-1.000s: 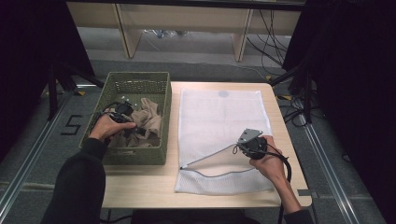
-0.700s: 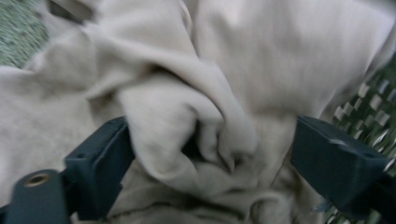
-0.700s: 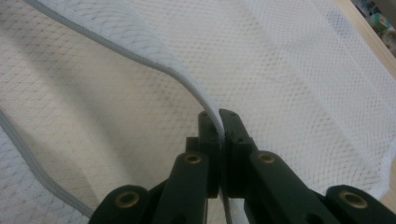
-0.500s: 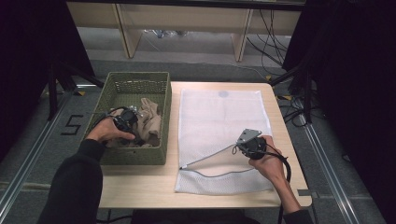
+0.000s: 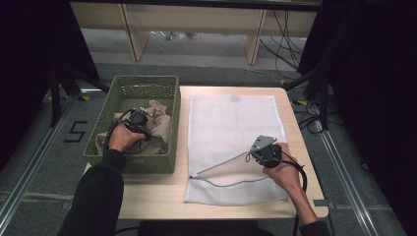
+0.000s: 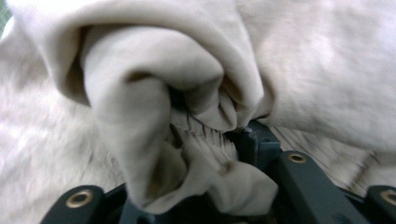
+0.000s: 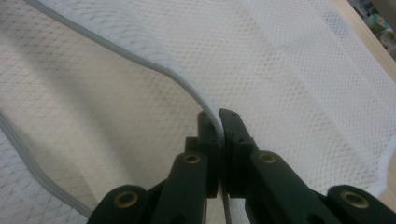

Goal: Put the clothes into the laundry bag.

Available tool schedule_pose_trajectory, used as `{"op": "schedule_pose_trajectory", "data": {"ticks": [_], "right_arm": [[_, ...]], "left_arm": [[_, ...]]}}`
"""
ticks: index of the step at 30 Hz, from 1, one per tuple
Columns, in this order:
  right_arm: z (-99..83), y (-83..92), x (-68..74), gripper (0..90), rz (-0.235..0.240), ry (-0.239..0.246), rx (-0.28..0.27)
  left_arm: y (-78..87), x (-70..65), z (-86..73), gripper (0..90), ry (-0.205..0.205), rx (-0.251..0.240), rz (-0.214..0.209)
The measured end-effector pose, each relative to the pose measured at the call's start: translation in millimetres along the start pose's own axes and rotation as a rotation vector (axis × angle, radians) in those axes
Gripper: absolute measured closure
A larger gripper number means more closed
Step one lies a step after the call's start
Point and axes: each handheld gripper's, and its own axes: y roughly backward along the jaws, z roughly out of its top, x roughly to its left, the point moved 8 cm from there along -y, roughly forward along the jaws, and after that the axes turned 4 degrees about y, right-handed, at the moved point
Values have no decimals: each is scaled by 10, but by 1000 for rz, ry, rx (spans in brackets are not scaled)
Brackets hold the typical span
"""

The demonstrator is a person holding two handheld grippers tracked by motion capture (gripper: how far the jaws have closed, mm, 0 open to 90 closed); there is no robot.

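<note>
Grippers (image 5: 140, 119) (image 5: 255, 150) over wooden table (image 5: 162, 191), grey floor (image 5: 44, 162)

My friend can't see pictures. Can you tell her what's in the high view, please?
A person at a wooden table grips beige clothes in a green basket with the left gripper. The right gripper pinches the edge of a white mesh laundry bag, lifting its opening.

Wooden table (image 5: 147, 191) — green basket (image 5: 147, 88) left, white mesh bag (image 5: 231, 123) right.
</note>
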Motion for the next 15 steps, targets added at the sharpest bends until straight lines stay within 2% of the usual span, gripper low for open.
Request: {"op": "schedule_pose_trajectory", "data": {"ticks": [1, 2, 3, 4, 5, 6, 7, 8, 10, 11, 12, 15], "right_arm": [[3, -7, -15, 882, 0, 17, -7], [-8, -3, -6, 881, 1, 1, 2], [-18, -12, -13, 881, 4, 11, 1], [-18, -12, -13, 881, 4, 11, 1], [-20, -16, -17, 881, 4, 15, 0], [-25, -23, -14, 881, 4, 11, 4], [-25, -23, -14, 881, 4, 11, 4], [-24, -22, -12, 881, 3, 13, 5], [-15, -26, -3, 881, 4, 15, 5], [-13, -21, 4, 880, 3, 8, 10], [6, -23, 3, 879, 3, 23, 4], [17, -15, 20, 878, 4, 13, 6]], "left_arm": [[0, -23, 7, 637, -37, -2, -16], [5, -49, -2, 576, -55, 5, -40], [20, -73, -17, 404, -49, 13, -65], [41, -84, -21, 404, -48, 12, -79], [98, -92, -32, 361, -57, 17, -107], [142, -125, -29, 238, -41, 5, -141], [176, -160, -34, 238, -36, -1, -181], [206, -204, -58, 168, -39, 10, -208], [215, -237, -101, 160, -116, 19, -188], [202, -233, -127, 152, -156, 40, -172], [181, -227, -153, 153, -178, 68, -162], [21, -197, -220, 152, -222, 135, -107]]}}
